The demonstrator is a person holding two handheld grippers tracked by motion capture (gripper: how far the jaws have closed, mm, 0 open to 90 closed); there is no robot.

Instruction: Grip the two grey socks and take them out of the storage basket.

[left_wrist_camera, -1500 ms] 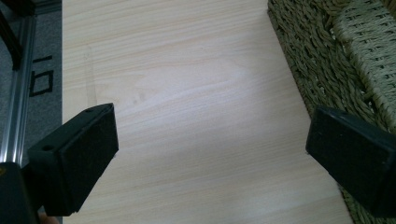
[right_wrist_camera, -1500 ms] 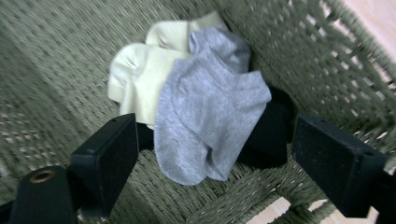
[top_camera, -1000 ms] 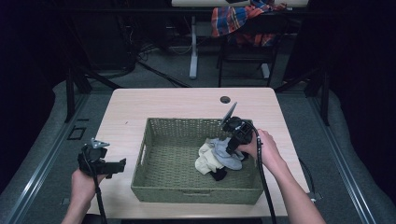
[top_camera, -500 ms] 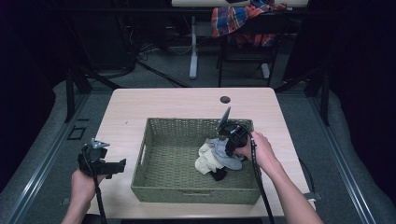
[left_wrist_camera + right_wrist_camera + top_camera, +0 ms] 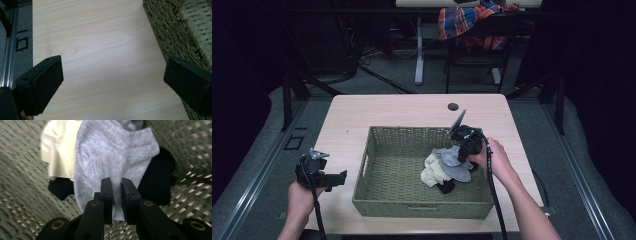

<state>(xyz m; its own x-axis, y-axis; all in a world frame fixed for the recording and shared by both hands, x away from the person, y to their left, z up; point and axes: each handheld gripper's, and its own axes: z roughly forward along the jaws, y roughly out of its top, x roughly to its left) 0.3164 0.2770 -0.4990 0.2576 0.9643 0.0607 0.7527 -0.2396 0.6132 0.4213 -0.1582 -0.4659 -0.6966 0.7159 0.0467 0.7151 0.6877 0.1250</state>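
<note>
From the high view, a pale wood-grain table (image 5: 362,117) stands in a dark room and carries a rectangular green woven basket (image 5: 377,192), where the right gripper (image 5: 460,161) dips into a small heap of socks at the basket's right side while the left gripper (image 5: 339,176) hovers over the table's left edge. The left gripper view shows its jaws spread wide over bare wood with nothing between them, beside the basket's coarse weave. The right gripper view shows jaws that have just been closing, now pinched on a ribbed grey knit sock (image 5: 110,157) lying over a cream sock (image 5: 60,152) and a black sock (image 5: 157,180).
</note>
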